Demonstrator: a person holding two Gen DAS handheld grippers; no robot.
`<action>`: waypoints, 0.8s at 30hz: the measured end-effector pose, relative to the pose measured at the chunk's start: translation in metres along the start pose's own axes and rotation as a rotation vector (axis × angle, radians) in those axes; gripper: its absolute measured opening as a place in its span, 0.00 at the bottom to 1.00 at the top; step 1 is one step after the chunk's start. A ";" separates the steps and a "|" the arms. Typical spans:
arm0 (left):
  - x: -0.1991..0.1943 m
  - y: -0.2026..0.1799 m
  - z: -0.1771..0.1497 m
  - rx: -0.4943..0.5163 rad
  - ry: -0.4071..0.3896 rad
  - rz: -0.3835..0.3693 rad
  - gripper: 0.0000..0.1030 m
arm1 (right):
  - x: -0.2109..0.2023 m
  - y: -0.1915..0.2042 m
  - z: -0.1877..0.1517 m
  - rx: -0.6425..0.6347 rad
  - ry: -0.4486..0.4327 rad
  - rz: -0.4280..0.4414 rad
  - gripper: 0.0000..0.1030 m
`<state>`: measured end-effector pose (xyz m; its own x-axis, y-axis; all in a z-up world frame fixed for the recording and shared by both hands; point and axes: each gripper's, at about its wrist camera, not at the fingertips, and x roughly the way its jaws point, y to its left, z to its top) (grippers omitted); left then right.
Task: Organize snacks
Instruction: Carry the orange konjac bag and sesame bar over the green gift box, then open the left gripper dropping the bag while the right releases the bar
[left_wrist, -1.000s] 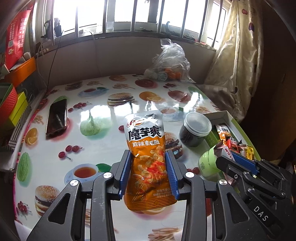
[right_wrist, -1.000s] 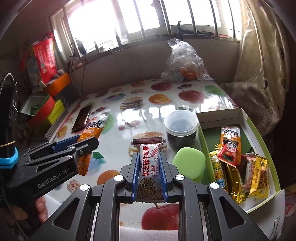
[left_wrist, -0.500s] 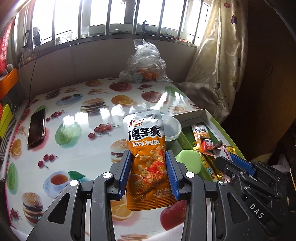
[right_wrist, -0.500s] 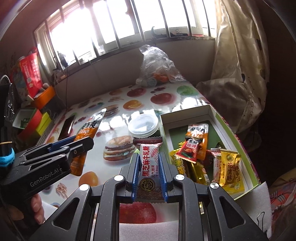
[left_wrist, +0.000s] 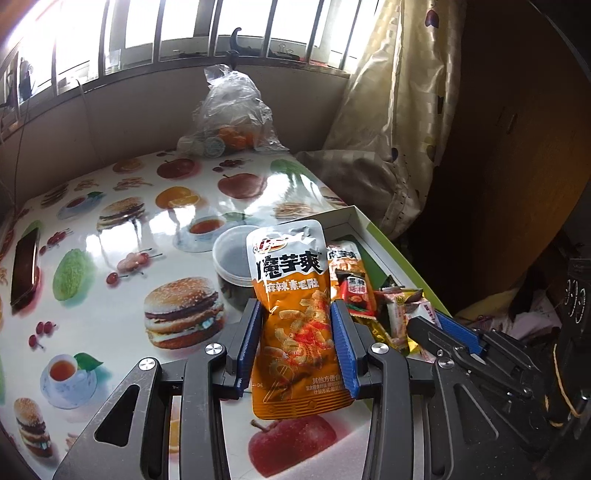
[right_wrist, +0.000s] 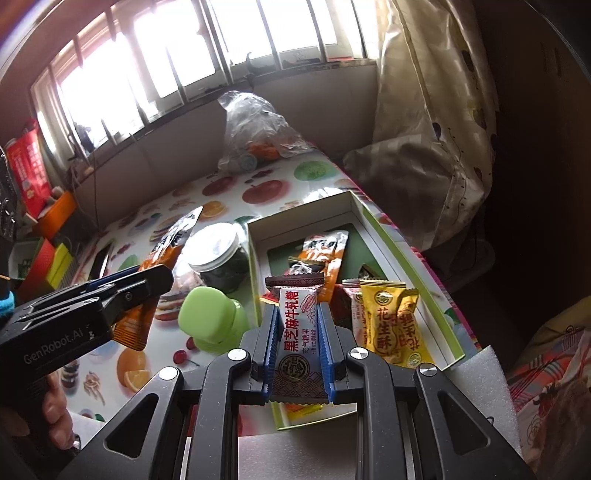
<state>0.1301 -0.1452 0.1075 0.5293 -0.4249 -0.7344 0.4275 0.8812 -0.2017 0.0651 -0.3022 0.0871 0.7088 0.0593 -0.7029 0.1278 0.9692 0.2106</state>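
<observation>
My left gripper (left_wrist: 295, 332) pinches the orange pouch (left_wrist: 295, 314), my right gripper (right_wrist: 298, 334) the nougat candy (right_wrist: 297, 332), near the table's (left_wrist: 110, 229) right-edge box (right_wrist: 406, 258).

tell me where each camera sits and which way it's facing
Left wrist: on the left gripper, angled down at the fruit-print tablecloth; its blue pads clamp an orange snack pouch, with the right gripper at the right edge.
Right wrist: on the right gripper, facing the open white snack box; it clamps a white-and-brown candy bar, with the left gripper and a hand at the left.
Shared: box, clear lidded jar, clear plastic bag.
</observation>
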 end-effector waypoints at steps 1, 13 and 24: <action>0.003 -0.003 0.000 0.000 0.006 -0.008 0.38 | 0.001 -0.004 -0.001 0.003 0.002 -0.008 0.19; 0.037 -0.031 -0.001 0.030 0.075 -0.048 0.39 | 0.017 -0.035 -0.009 0.036 0.038 -0.053 0.19; 0.056 -0.043 0.000 0.062 0.101 -0.037 0.39 | 0.029 -0.041 -0.012 0.016 0.048 -0.074 0.19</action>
<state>0.1418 -0.2065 0.0751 0.4373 -0.4307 -0.7895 0.4916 0.8496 -0.1912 0.0721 -0.3374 0.0493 0.6627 -0.0010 -0.7489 0.1902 0.9674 0.1670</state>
